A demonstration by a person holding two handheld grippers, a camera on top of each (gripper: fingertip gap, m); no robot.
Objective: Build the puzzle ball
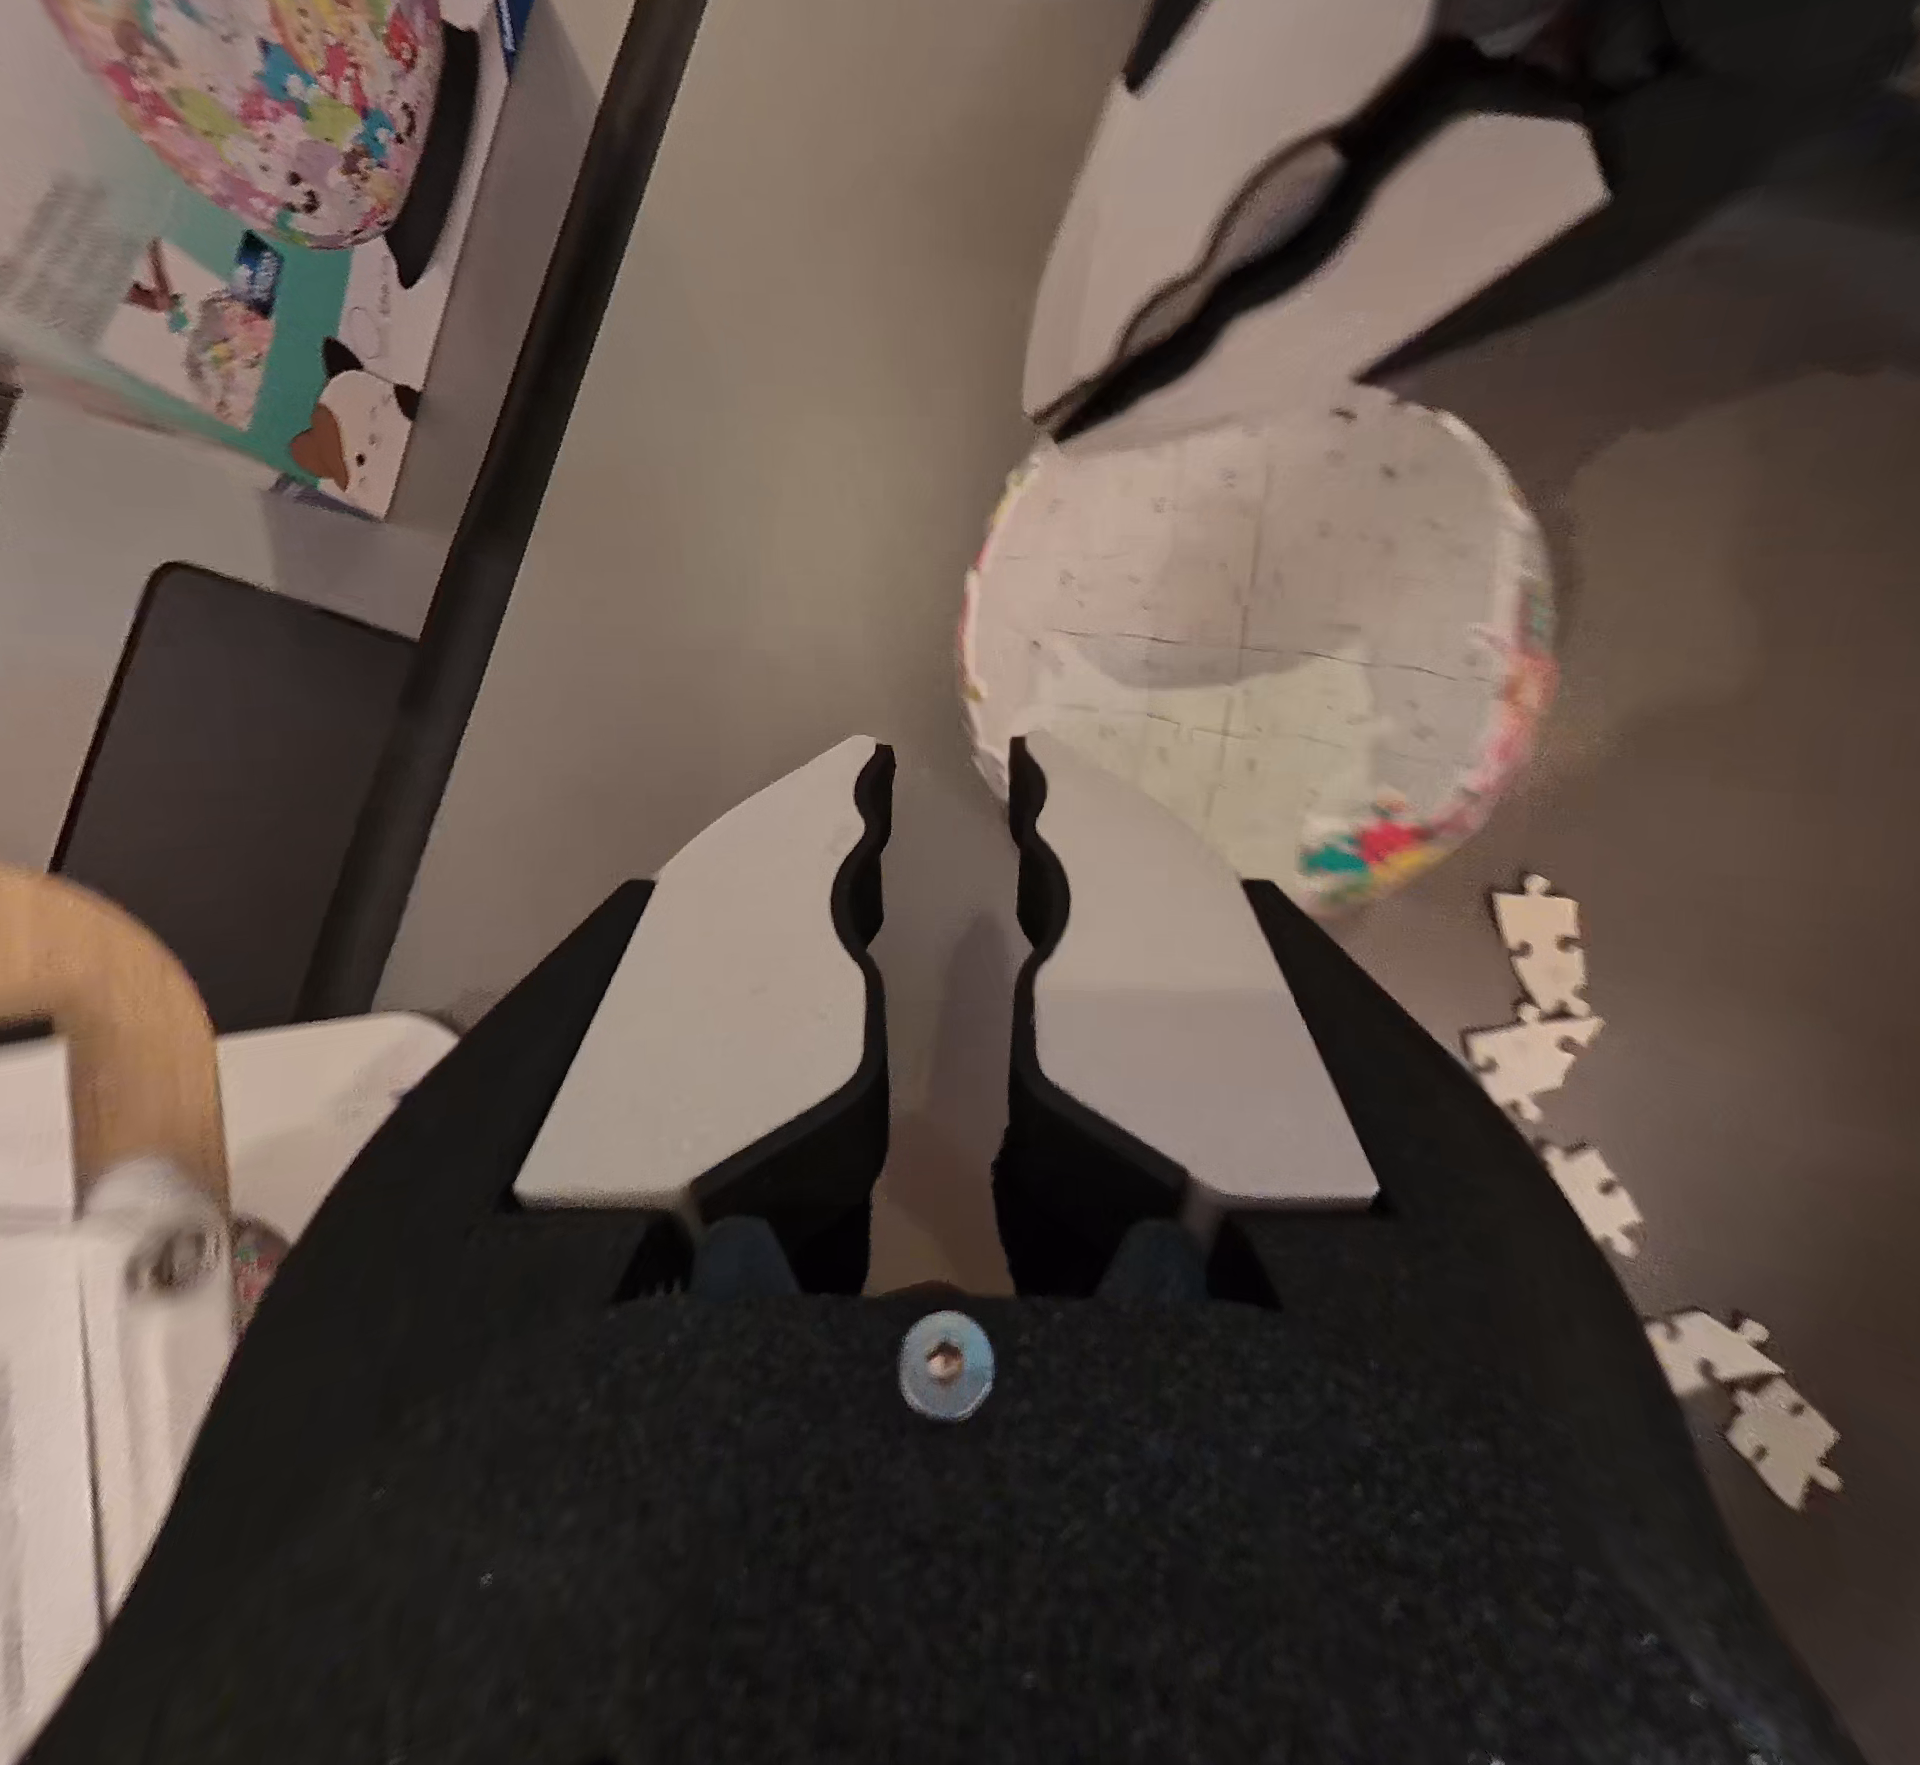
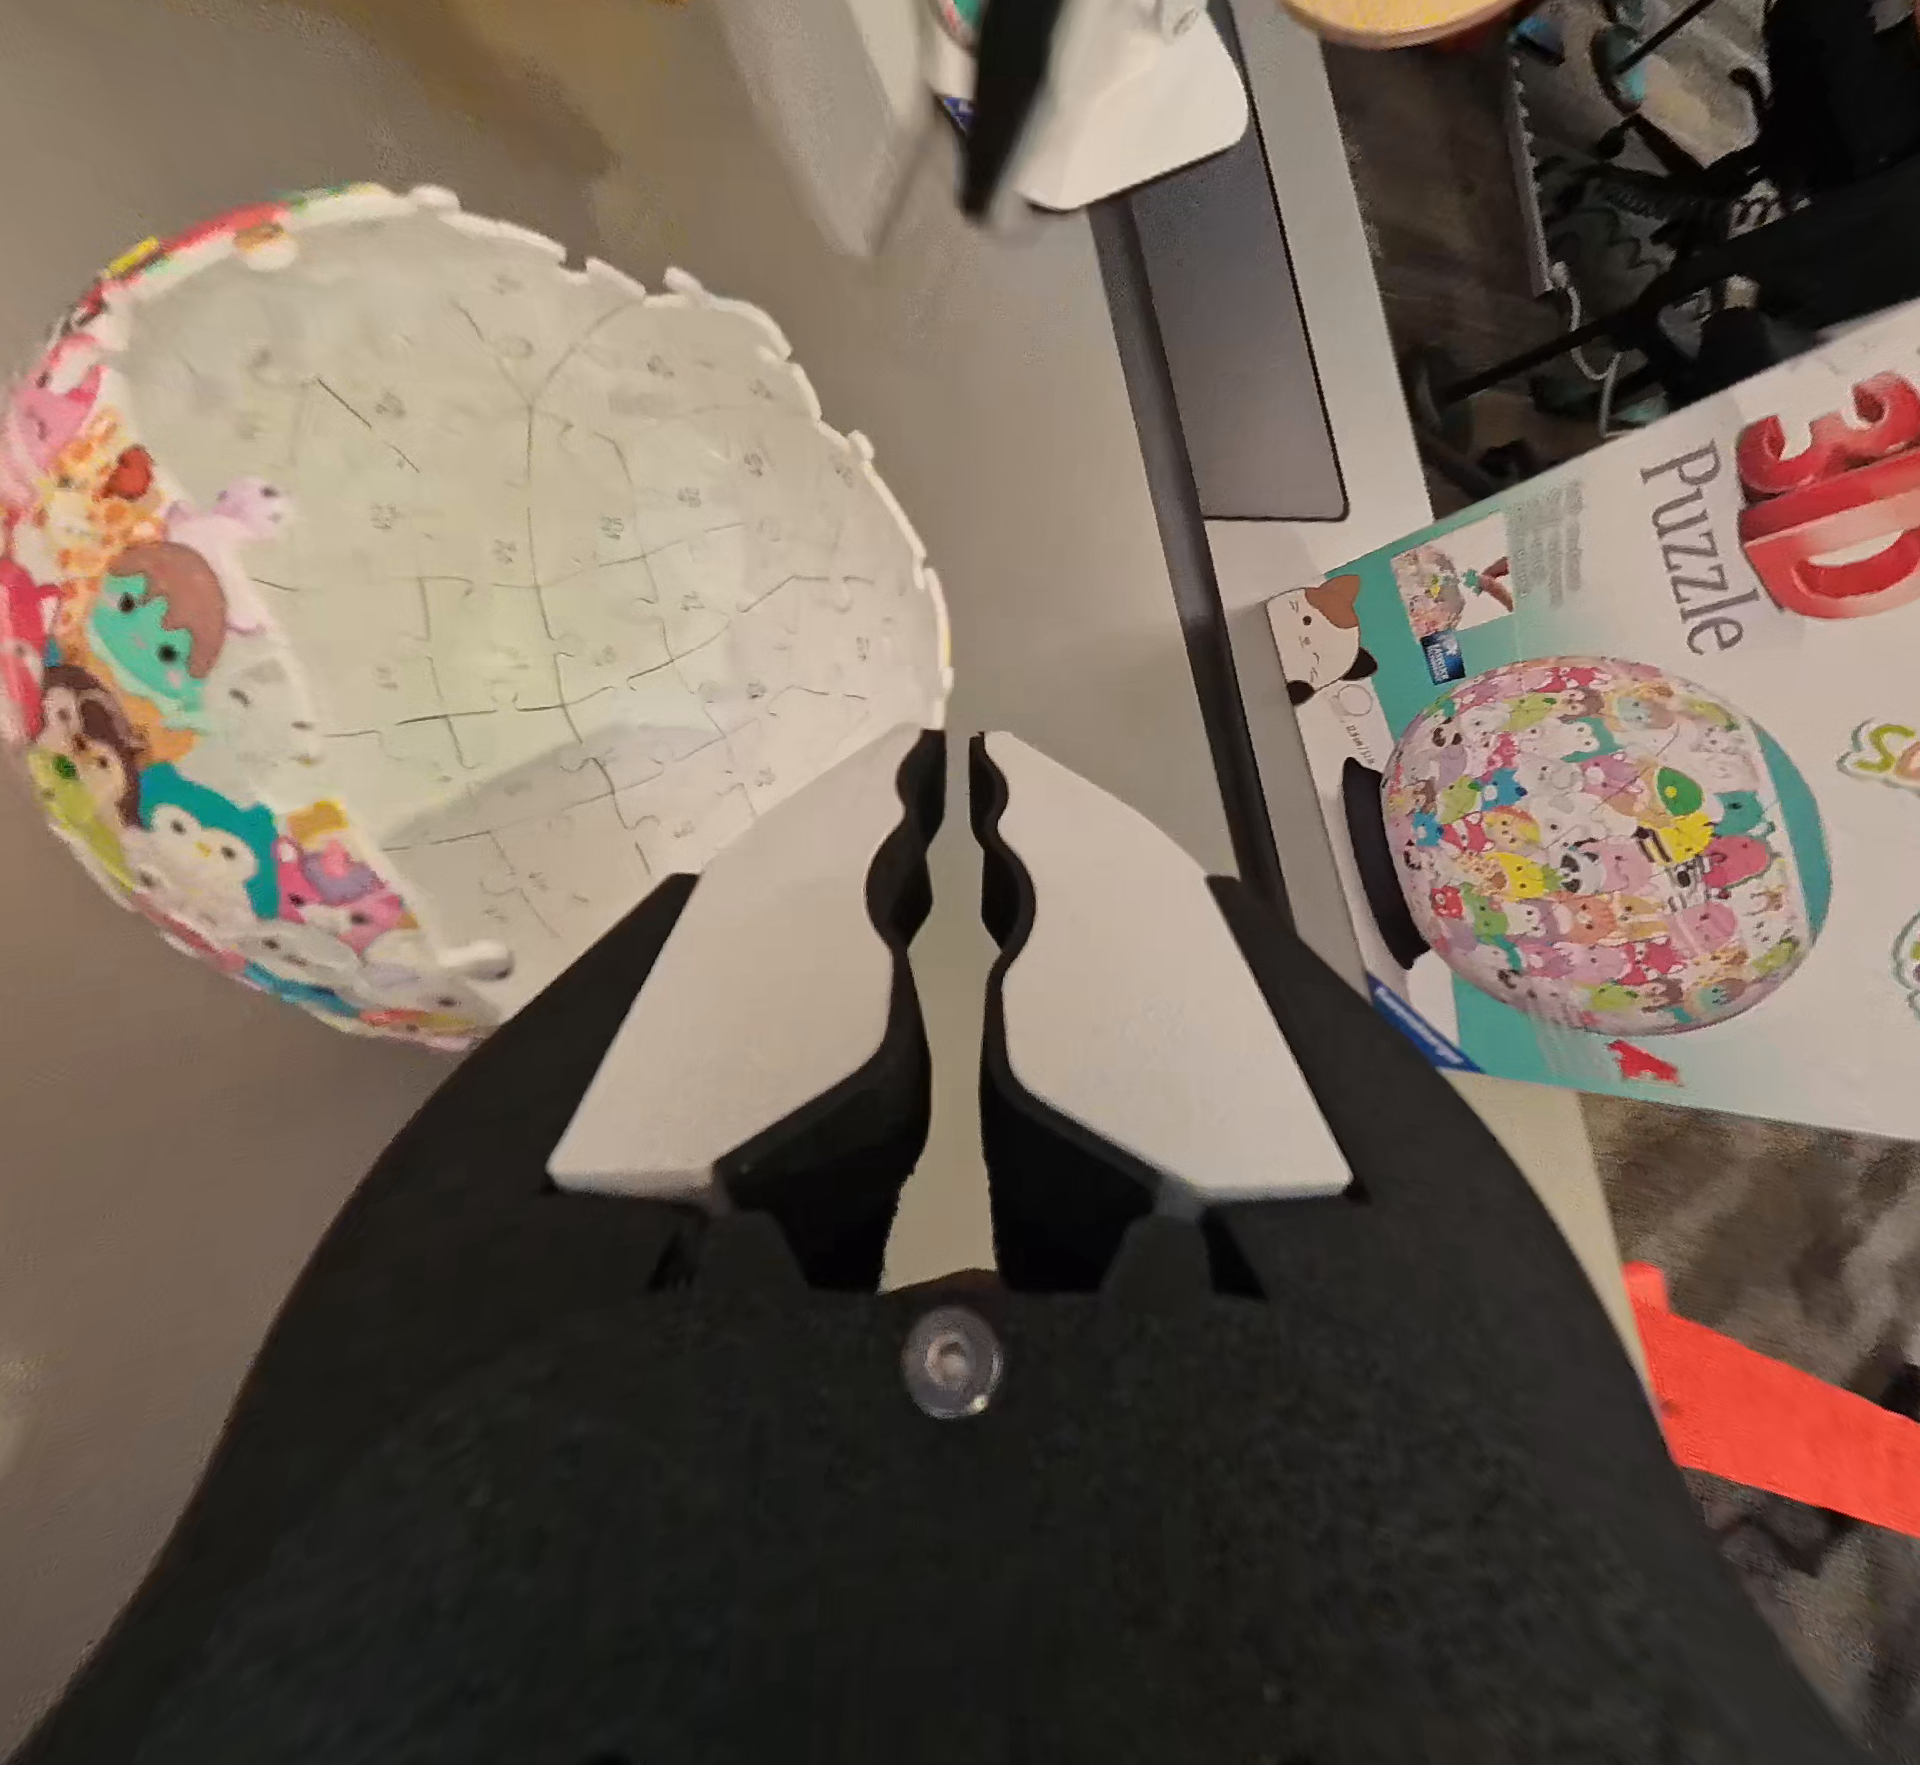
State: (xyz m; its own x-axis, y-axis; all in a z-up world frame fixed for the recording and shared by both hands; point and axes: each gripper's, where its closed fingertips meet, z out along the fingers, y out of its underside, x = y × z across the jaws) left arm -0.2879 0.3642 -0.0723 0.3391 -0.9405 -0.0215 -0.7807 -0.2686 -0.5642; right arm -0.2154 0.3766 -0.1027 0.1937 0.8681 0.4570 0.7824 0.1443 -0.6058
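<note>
Beige counter [image 1: 810, 365] underneath, slightly blurred in both views. Carries the puzzle ball [image 1: 1247, 614], half built: an open shell, white inside with piece seams showing, bright cartoon print outside, jagged rim of tabs. Lies tilted, with the opening towards both cameras.

Left tool [image 1: 951, 759] near the camera, pointing far along the counter. Narrow gap between the fingers, nothing in it. Sits just left of the shell's near rim, right fingertip [image 1: 1023, 759] overlapping the rim edge in the picture; touching or not, cannot tell.

Right tool [image 2: 957, 744] with fingers almost together, only a thin slit at the tips, holding nothing. Has the shell [image 2: 520, 572] on its left, rim just beside the left fingertip [image 2: 920, 759]. Shows also in the left wrist view, far right, tips [image 1: 1070, 411] at the shell's far rim.

Loose puzzle pieces [image 1: 1548, 946] white side up, strung in a line on the counter right of the left tool, near the shell.

Puzzle box [image 2: 1610, 780] teal and white, flat on the counter's right side, well apart from the shell; far left in the left wrist view [image 1: 312, 261]. Dark bar [image 1: 582, 365] between the box and the shell.
</note>
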